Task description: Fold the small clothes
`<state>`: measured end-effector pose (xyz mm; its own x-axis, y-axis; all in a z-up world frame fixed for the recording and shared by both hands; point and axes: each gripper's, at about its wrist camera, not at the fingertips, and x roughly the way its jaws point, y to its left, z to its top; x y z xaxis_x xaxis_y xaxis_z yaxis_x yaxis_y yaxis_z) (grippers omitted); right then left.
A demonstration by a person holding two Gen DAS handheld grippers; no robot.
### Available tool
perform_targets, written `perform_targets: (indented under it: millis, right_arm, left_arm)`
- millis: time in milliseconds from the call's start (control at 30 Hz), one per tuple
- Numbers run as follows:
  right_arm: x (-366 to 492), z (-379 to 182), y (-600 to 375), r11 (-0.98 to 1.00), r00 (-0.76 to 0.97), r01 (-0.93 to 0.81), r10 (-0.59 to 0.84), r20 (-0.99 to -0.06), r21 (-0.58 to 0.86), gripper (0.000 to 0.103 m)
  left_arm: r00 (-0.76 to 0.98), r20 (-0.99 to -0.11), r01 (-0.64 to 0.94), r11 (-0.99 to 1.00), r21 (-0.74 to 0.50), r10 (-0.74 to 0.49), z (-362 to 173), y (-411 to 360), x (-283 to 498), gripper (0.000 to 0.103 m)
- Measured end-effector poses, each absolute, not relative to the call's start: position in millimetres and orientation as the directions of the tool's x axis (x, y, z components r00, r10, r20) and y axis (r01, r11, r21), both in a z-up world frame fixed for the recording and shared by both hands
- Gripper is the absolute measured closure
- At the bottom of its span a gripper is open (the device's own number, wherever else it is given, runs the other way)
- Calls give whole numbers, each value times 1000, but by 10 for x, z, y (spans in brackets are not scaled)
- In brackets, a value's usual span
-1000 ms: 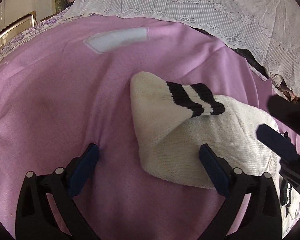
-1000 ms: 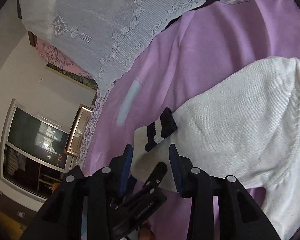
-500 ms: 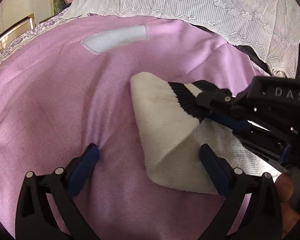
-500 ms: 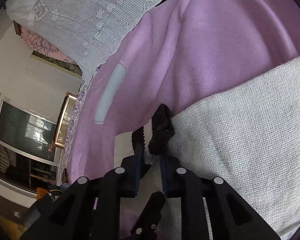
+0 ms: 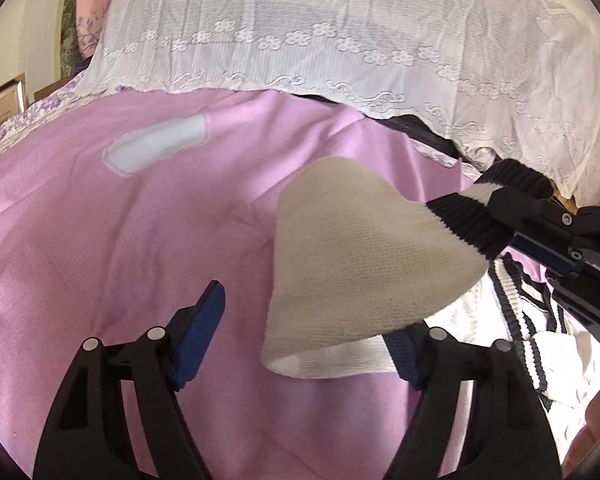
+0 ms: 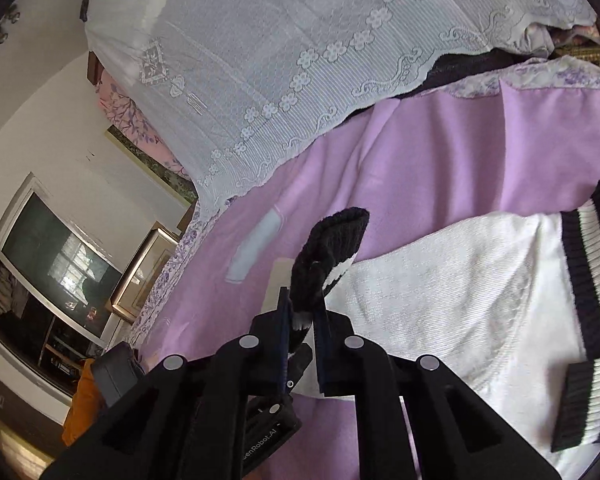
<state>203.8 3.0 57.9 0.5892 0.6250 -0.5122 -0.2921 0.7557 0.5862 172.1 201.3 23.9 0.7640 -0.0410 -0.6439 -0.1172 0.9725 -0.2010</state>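
Apparently sleeve cuff (image 6: 331, 248) between right jaws.

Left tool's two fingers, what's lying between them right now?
In the left wrist view, bare pink sheet and the white sweater's folded edge lie between the open left tool's fingers.

One sweater (image 5: 363, 264), two grippers (image 5: 307, 332) (image 6: 301, 328), one blanket (image 5: 100, 240)

A smooth pink-purple bedsheet (image 5: 100, 248) lies beneath the fingers. A white lace floral-patterned cloth (image 5: 339, 32) lies beyond them. A dark glass window (image 6: 40, 272) stands far left.
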Motion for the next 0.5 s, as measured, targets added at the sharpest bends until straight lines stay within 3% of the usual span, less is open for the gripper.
perform_targets:
  millis: [267,500]
  right_arm:
    - [1568,902,-722,804,679,-309,561,-474,508,92]
    - [1314,967,-1387,851,759,-257,471,-449,458,92]
  left_arm:
    - [807,-586,66,998,-24,-67,445,1062,1467,30]
    - [786,-604,156,988,-19,-135,550,476,1520,30]
